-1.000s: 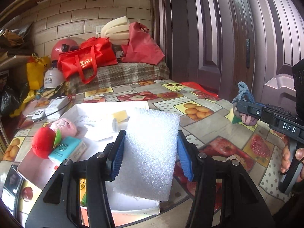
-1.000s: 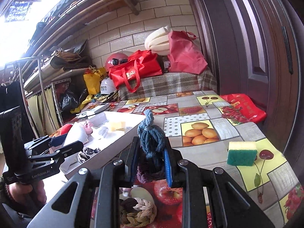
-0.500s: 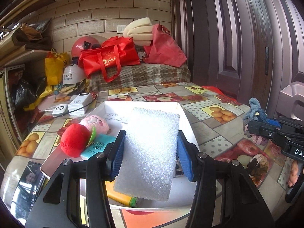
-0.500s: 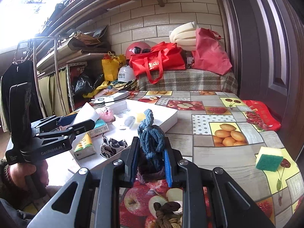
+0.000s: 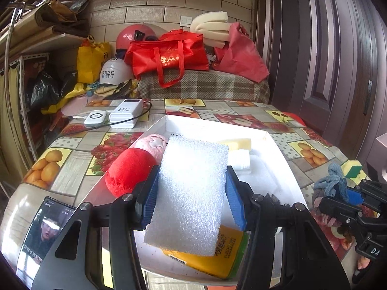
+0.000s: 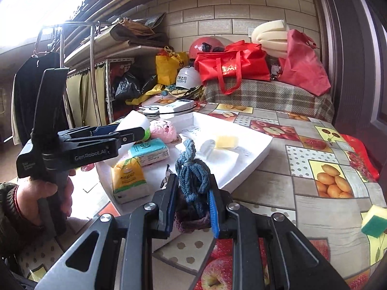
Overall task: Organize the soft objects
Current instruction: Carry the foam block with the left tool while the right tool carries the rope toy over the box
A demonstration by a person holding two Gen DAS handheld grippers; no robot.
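Observation:
My left gripper (image 5: 192,193) is shut on a white foam block (image 5: 191,193), held above the near end of a white tray (image 5: 285,166). In the right wrist view that same gripper (image 6: 135,130) hangs over the tray's left side with the foam block (image 6: 134,120) between its blue pads. My right gripper (image 6: 192,203) is shut on a blue knotted rope bundle (image 6: 192,176), just short of the white tray (image 6: 251,157). The tray holds a red plush ball (image 5: 128,171), a pink plush (image 6: 163,130), a teal tissue pack (image 6: 148,151), a yellow tissue pack (image 6: 129,176) and a yellow sponge (image 6: 226,141).
A green-and-yellow sponge (image 6: 373,221) lies on the fruit-print tablecloth (image 6: 314,188) at the right. A phone (image 5: 46,232) lies at the table's near left edge, and a white power bank (image 5: 125,116) behind the tray. Red bags (image 5: 169,53) and helmets crowd the far end.
Both grippers have swung leftward over the table with their loads still held. The tray and the plush toys now sit closer and more central in both views.

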